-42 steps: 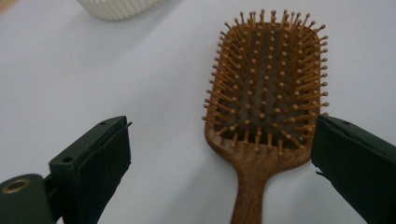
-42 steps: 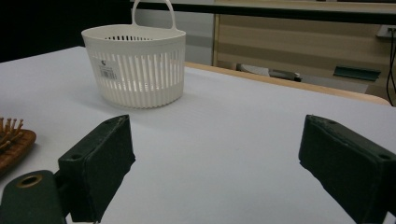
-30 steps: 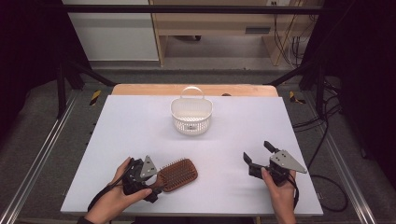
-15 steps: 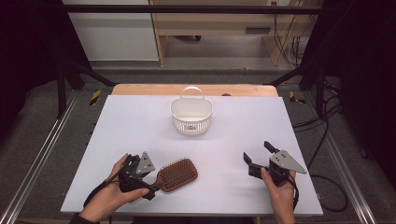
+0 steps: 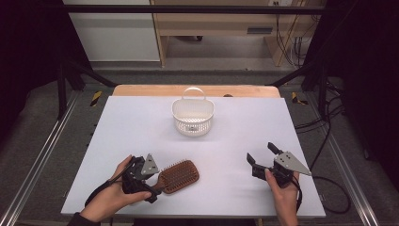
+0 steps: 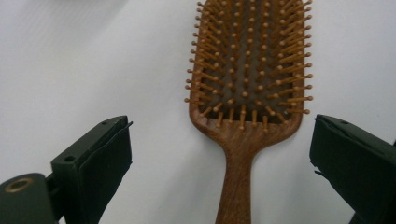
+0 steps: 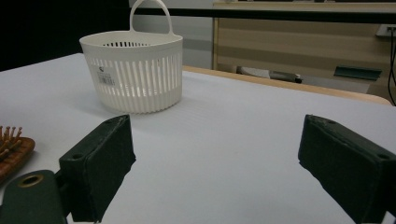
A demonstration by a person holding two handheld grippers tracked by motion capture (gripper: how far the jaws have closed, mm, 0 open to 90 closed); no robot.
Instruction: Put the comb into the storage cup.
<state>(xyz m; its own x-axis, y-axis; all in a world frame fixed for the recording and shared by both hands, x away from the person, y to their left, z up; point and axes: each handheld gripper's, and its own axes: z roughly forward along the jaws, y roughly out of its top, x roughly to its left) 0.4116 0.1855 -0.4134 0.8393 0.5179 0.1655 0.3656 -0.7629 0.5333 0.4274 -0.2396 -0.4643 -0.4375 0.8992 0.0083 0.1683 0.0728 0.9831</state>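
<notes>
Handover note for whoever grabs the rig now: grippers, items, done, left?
Left gripper: open, jaws either side of the hairbrush handle, not closed on it.
Right gripper: open, holding nothing, over the table at the near right.
Hairbrush: flat on the table, bristles up, near left.
Basket: upright, mid-table toward the far edge; its inside can't be made out.
Done: left gripper lined up on the handle.
Left: grasp and lift; likely into the basket.

The white basket (image 7: 133, 70) bears a small label, its print too small to read.
</notes>
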